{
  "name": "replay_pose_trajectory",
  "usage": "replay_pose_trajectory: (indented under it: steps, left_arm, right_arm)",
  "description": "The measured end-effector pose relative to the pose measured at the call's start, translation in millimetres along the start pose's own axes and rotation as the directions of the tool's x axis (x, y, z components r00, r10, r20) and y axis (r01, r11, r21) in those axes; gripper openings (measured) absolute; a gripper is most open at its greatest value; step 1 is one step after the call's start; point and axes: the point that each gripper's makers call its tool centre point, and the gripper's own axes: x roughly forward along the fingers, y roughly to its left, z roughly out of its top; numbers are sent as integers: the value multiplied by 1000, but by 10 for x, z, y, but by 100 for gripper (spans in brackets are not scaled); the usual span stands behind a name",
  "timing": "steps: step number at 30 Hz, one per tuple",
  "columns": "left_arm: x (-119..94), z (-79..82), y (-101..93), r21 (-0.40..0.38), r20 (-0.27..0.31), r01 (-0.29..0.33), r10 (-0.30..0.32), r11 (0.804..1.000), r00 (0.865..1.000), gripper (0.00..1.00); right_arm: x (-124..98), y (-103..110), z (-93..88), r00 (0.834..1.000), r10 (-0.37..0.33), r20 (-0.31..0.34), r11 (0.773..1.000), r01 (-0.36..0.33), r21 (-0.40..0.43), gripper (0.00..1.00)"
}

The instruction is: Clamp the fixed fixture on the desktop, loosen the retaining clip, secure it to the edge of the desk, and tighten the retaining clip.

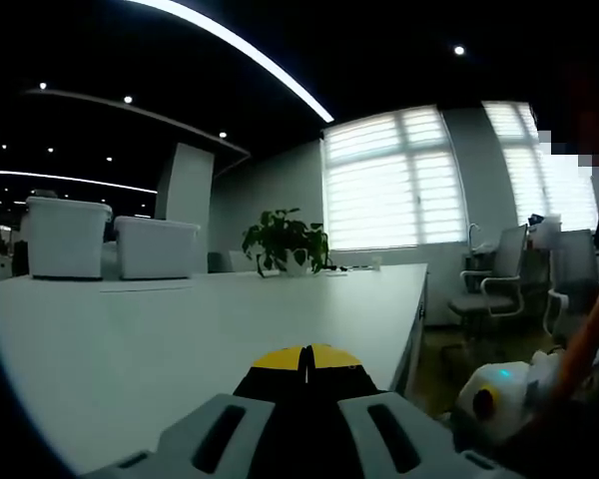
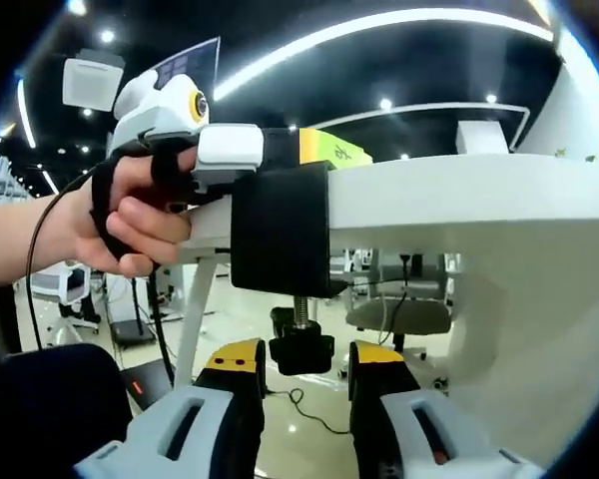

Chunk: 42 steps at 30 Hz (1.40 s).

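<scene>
Left gripper [image 1: 304,361] has its yellow-tipped jaws pressed together, gripped by a gloved hand [image 2: 140,215]. Right gripper [image 2: 301,369] points up from below, jaws spread apart.

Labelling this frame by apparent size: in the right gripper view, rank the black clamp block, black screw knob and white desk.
1. white desk
2. black clamp block
3. black screw knob

The knob sits nearer the camera, yet looks smallest.
</scene>
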Motion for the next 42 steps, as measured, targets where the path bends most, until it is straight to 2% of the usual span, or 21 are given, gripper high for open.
replay_pose_trajectory:
  steps: [3,10,15,27,29,31,33,34,35,36,38,39,42]
  left_arm:
    - [-1,0,0,-1,0,2,-2,1000,1000,1]
    - [-6,-4,6,-1,0,1,-1,1000,1000,1]
    - [-6,-4,11,2,2,1,-1,1000,1000,1]
    - [0,-3,5,3,2,5,-5,1000,1000,1]
    - [1,-3,5,3,2,5,-5,1000,1000,1]
    - [2,-2,6,3,2,5,-5,1000,1000,1]
    - [3,-1,6,5,3,4,-4,1000,1000,1]
    - [3,-1,5,5,3,4,-4,1000,1000,1]
    - [3,0,5,6,3,4,-4,1000,1000,1]
    - [3,1,5,7,4,4,-4,1000,1000,1]
    - [2,0,5,7,4,4,-4,1000,1000,1]
    - [1,0,2,7,4,4,-4,1000,1000,1]
    - [1,0,1,8,5,4,-4,1000,1000,1]
  right_arm:
    - [32,27,39,1000,4,10,1000,-4,-10,24]
    - [21,58,17,999,31,13,1000,-31,1,23]
    - [43,55,9,993,120,11,993,-120,20,23]
    - [26,111,34,973,232,1,973,-232,-1,23]
    - [40,91,28,981,195,-11,981,-195,-21,24]
    - [8,53,47,992,122,-3,992,-122,-12,26]
    - [-69,86,76,998,61,24,996,-62,71,31]
    - [-58,127,80,997,66,42,989,-71,128,35]
    - [-72,158,52,998,52,24,994,-54,95,38]
    - [-86,150,36,1000,9,6,999,-9,44,41]
    - [-66,182,51,1000,-26,-4,999,26,-18,44]
    - [-60,175,84,999,-50,18,999,50,-19,44]
    - [-48,75,72,995,-102,13,994,103,-37,43]
